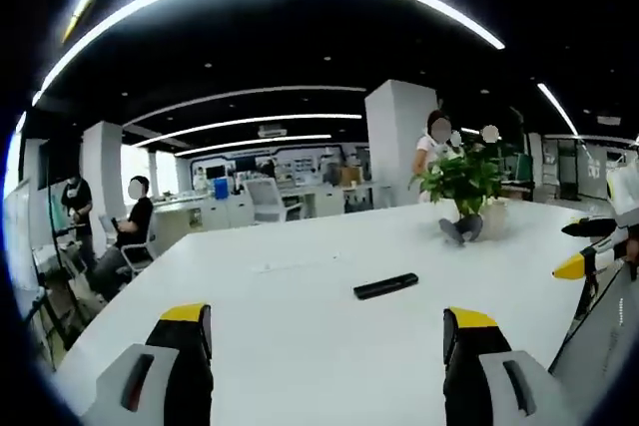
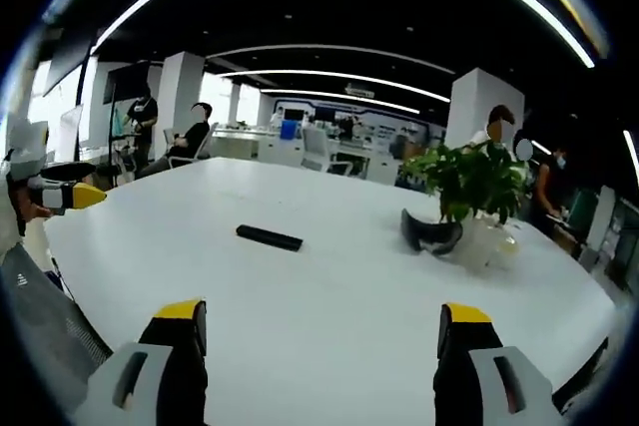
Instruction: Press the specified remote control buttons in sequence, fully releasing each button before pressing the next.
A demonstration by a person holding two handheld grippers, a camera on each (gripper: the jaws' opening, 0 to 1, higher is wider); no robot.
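The black remote control (image 1: 385, 286) lies flat on the white table (image 1: 300, 326), a little right of centre in the left gripper view and untouched; in the right gripper view the same remote (image 2: 269, 237) sits left of centre, well apart from everything else on the tabletop (image 2: 329, 316).

The left gripper (image 1: 324, 331) hangs low at the bottom of its frame, its two yellow-tipped jaws spread wide with nothing between them, pointing across the table toward the remote. The right gripper (image 2: 319, 326) is held the same way at the bottom of its own view, jaws wide apart and empty, well short of the remote.

At the right edge of the left gripper view the other gripper's yellow tips poke in; at the left edge of the right gripper view the left one's yellow tip appears likewise.

Beyond the remote stands a potted plant (image 1: 463, 185) with a dark object (image 1: 461, 229) at its base. People (image 1: 130, 231) sit and stand in the office behind.
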